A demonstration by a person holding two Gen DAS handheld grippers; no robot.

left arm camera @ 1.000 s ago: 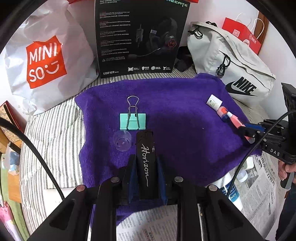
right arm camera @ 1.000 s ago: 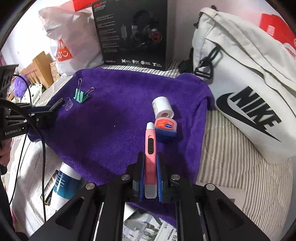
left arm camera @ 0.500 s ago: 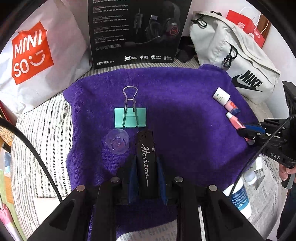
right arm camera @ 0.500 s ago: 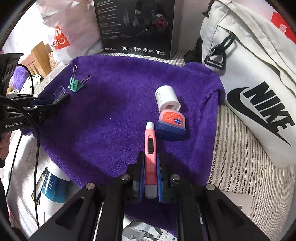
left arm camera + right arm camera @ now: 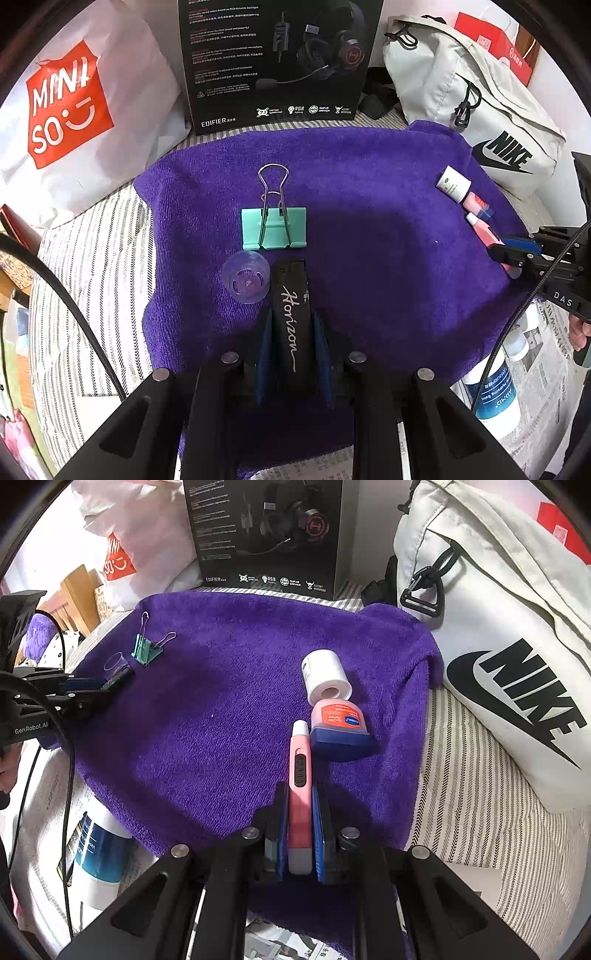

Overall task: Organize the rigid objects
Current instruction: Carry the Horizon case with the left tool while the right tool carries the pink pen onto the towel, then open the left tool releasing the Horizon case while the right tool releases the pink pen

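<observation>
Two clusters on purple towel (image 5: 369,206). Left gripper (image 5: 291,332) clamped on black lighter (image 5: 290,306), tip beside clip (image 5: 274,229) and clear cup (image 5: 246,282). Right gripper (image 5: 300,823) clamped on pink pen (image 5: 299,771) beside jar (image 5: 340,727) and white tube (image 5: 325,675). Both await release; grouping looks nearly complete.

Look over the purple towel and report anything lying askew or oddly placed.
The white tube lies tipped on its side, its open end against the red-and-blue jar, which also lies over. The clear cap lies loose beside the green binder clip. Nothing looks spilled or broken.
</observation>
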